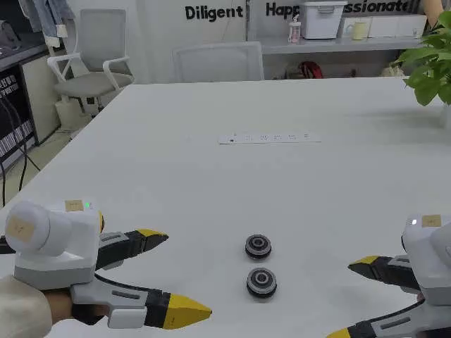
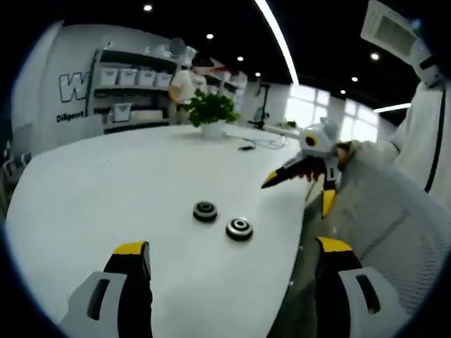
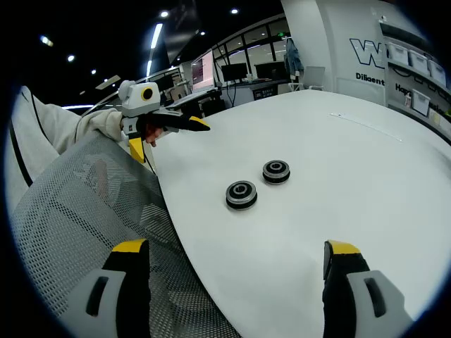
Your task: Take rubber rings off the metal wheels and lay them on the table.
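On the white table, near the front edge, two wheels stand side by side and just apart: the far wheel and the near wheel. Each has a dark ring around a paler hub, and both lie flat. The left gripper hangs at the lower left with its jaws spread wide and holding nothing. The right gripper hangs at the lower right, its jaws likewise apart and empty. Both point inward at the wheels, well apart from them, with bare tabletop between.

Further back a power strip lies across the middle of the table. Beyond the far edge stand two chairs, and a plant leans in at the right. A shelf behind carries a storage box, a bottle and a mug.

The gripper views add a grey mesh chair back close against the table's front edge. It lies between the two grippers, below the level of the tabletop. The left gripper view looks across the wheels to the right gripper and to ceiling lights overhead. The right gripper view takes in a row of monitors on desks beyond the table.
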The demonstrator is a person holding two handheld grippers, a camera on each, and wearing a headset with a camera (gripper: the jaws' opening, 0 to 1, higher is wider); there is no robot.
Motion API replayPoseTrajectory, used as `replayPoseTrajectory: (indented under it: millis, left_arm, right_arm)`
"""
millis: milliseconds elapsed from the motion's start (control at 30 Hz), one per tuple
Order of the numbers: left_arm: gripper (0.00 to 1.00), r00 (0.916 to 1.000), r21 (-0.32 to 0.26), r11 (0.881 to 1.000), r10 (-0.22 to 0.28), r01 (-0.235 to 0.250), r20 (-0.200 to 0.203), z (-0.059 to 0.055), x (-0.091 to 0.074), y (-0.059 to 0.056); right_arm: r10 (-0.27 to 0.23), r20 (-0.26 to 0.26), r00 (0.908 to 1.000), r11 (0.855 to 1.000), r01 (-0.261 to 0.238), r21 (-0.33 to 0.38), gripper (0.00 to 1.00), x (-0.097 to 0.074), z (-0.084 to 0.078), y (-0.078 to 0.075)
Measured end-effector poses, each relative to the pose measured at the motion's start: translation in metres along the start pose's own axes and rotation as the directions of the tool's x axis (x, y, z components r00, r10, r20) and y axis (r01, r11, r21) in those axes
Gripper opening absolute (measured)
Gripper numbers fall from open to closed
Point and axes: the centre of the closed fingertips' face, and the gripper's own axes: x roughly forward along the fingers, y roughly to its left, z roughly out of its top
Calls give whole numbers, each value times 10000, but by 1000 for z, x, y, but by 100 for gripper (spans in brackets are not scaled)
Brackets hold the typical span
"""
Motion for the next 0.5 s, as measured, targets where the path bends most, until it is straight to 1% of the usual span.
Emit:
replayPoseTrajectory:
  millis: [500]
  left_arm:
    - [98,10000,-101,9999,-3,3,48,-1,-1,1]
  right_arm:
    - [-26,-32,10000,10000,27,70,99,0,-2,0]
